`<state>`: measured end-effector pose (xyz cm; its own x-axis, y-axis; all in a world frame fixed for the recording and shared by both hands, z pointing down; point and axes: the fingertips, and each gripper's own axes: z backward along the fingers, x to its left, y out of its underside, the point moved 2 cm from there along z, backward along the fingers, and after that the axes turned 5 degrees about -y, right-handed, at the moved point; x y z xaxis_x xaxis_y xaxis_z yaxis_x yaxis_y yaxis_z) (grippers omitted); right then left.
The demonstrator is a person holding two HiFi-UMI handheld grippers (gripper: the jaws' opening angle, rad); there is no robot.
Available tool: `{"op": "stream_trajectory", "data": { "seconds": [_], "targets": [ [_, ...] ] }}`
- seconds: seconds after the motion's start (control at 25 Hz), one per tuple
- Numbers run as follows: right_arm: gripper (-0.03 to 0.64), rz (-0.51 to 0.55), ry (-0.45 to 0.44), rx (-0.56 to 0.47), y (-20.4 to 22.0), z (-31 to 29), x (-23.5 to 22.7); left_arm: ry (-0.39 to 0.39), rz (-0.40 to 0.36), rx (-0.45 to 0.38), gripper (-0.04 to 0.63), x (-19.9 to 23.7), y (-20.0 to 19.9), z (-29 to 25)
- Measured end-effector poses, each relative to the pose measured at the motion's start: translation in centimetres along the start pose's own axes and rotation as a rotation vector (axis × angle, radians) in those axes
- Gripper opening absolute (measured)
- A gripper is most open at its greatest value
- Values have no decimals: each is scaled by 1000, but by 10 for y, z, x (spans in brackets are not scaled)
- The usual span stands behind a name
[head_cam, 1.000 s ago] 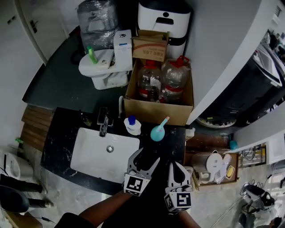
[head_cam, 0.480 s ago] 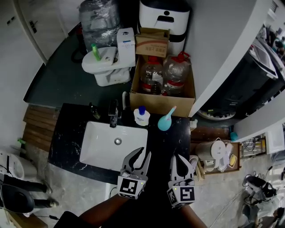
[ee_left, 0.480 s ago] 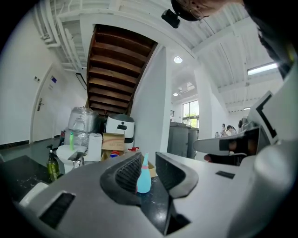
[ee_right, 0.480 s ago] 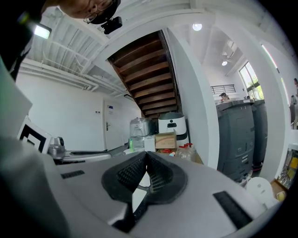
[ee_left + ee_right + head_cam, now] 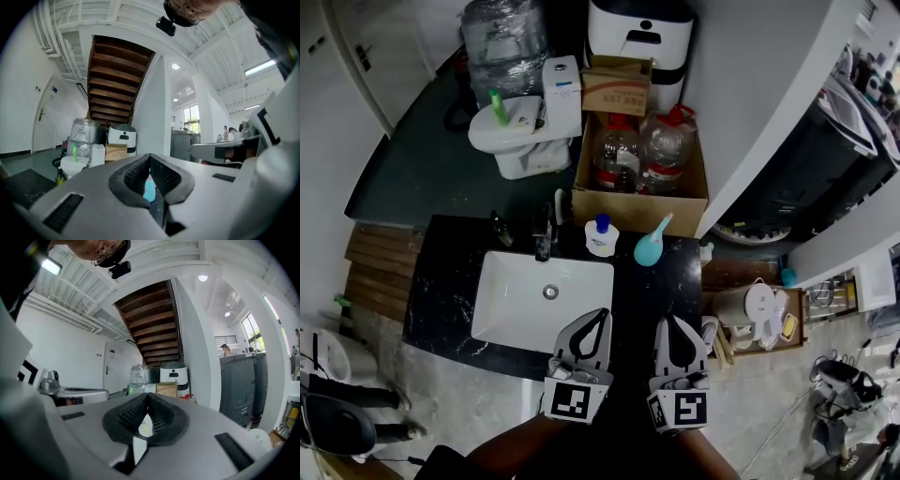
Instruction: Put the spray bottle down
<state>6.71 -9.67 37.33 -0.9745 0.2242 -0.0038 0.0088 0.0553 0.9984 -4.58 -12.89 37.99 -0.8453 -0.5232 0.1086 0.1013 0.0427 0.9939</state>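
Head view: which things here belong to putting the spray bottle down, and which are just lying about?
Job in hand: teal spray bottle, standing on the black counter; left gripper, shut, empty; right gripper, shut, empty.
Lying about: white bottle with blue cap; sink; faucet; cardboard box; water jugs; toilet.

The left claw and the right claw are matt grey plastic. Their pads are black and finely ribbed, rubber by the look. Ahead of both claws the table is black polished stone with pale flecks. Ahead of the left claw the sink is smooth, glossy white, like ceramic. Ahead of the right claw the spray bottle is smooth teal plastic. Beyond it the box is matt brown cardboard and holds clear plastic jugs. Far left of the left claw lie brown wooden slats.
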Motion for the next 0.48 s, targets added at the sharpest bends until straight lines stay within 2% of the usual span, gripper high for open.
{"op": "stream_trajectory", "data": {
  "seconds": [0.08, 0.28, 0.48],
  "targets": [
    [15, 14, 3, 1, -1, -1, 3, -2, -13, -11, 12, -2, -6, 2],
    [15, -1, -3, 24, 6, -4, 12, 1, 29, -6, 12, -2, -5, 8],
    [15, 45, -27, 16, 4, -9, 23, 1, -8, 1, 12, 3, -4, 8]
  ]
}}
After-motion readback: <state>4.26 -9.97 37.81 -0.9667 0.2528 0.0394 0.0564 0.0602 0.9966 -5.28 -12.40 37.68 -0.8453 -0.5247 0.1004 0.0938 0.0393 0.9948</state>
